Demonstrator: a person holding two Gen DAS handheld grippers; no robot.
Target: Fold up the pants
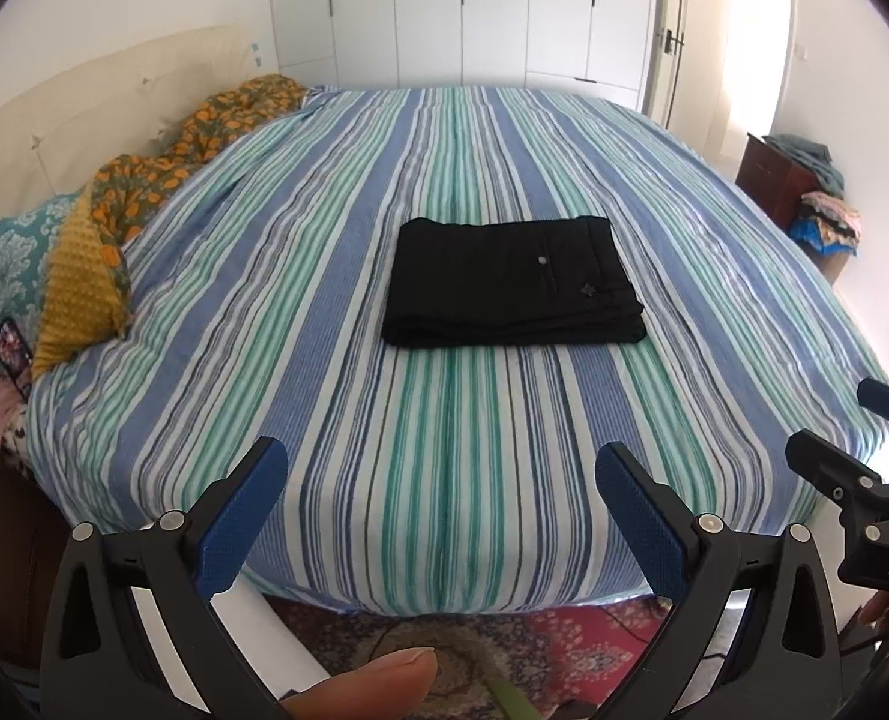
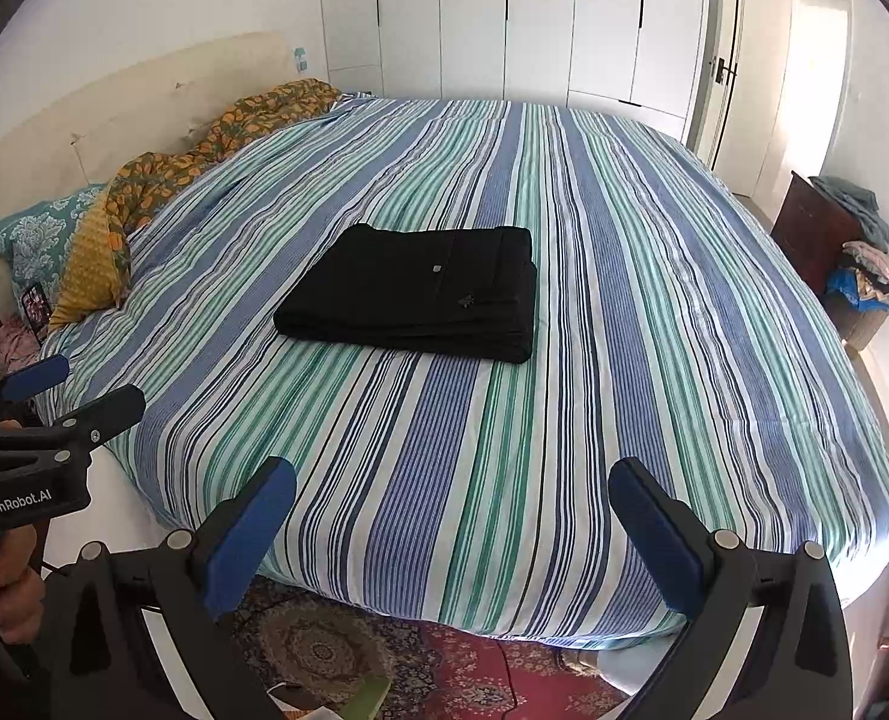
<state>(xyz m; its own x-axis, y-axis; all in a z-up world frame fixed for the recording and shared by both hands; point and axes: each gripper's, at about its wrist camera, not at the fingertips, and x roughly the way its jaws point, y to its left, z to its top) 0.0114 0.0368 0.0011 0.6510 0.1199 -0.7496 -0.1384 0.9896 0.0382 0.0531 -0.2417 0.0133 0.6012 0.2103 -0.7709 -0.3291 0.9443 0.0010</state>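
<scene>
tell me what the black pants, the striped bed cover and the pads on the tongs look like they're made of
Black pants: matte woven cloth, probably cotton or a blend; it folds into soft stacked layers without shine.
Striped bed cover: thin woven cotton-like fabric, matte, with fine creases.
Pads on the left tongs: blue, dimpled, likely rubber or soft plastic, on hard black plastic arms. The right tongs look alike.

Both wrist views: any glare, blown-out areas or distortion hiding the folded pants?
Left wrist view: doorway blown out, bed bulges from fisheye, pants sharp but detail lost in black. Right wrist view: bright doorway, glare along the bed's right edge, pants unobstructed.
</scene>
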